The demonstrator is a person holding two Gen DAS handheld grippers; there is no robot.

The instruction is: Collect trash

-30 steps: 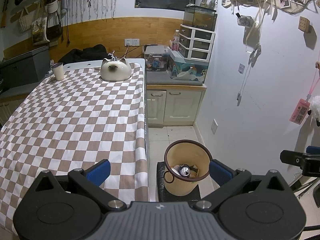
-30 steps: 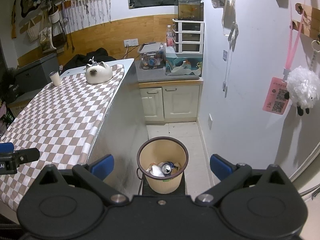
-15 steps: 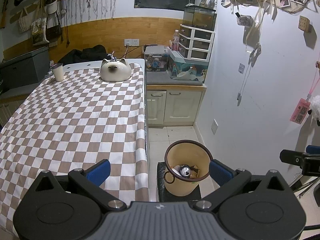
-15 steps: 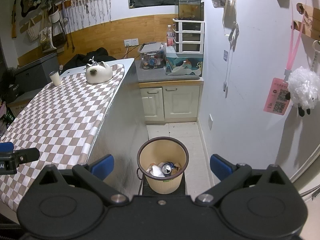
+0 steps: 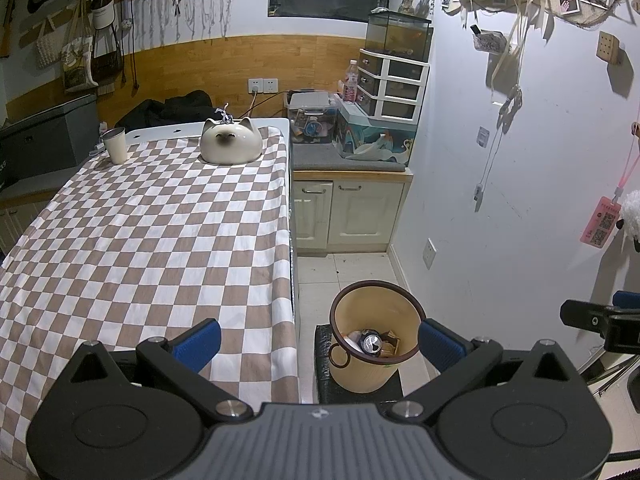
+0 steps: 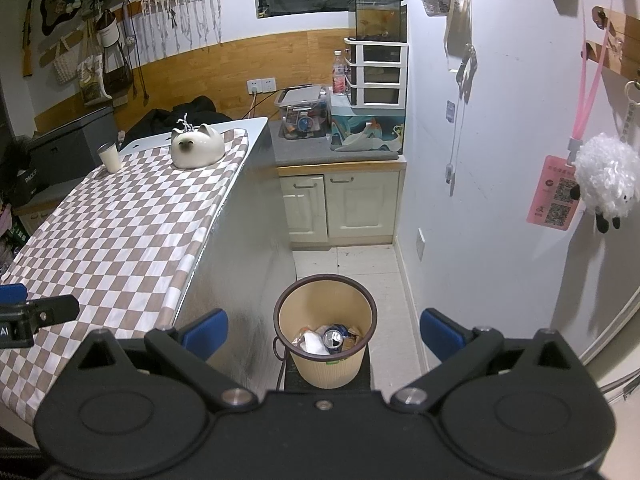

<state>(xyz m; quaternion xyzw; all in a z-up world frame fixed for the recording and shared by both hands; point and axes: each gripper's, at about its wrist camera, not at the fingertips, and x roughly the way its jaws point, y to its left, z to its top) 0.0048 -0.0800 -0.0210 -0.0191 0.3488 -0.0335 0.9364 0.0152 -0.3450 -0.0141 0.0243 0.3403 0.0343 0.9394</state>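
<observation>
Landmark: tan waste bin [image 5: 376, 336] on the floor, standing on a dark block, just beside the worktop's [image 5: 152, 240] right edge.

Left claw [image 5: 318, 340]: released, blue pads wide apart, nothing between them. It hangs above the bin, with one pad over the checked cloth and the other past the bin's far rim.

Right claw [image 6: 324, 330]: likewise released and empty, pads either side of the bin [image 6: 325, 344], looking down into it.

Trash: a crushed drink can [image 6: 333, 337] lies in the bin bottom, open end up, among white crumpled paper and brownish wrappers.

Well behind the bin, at the worktop's far end: a white cat-shaped ceramic bowl [image 5: 231, 142] and a pale cup [image 5: 115, 146].
</observation>
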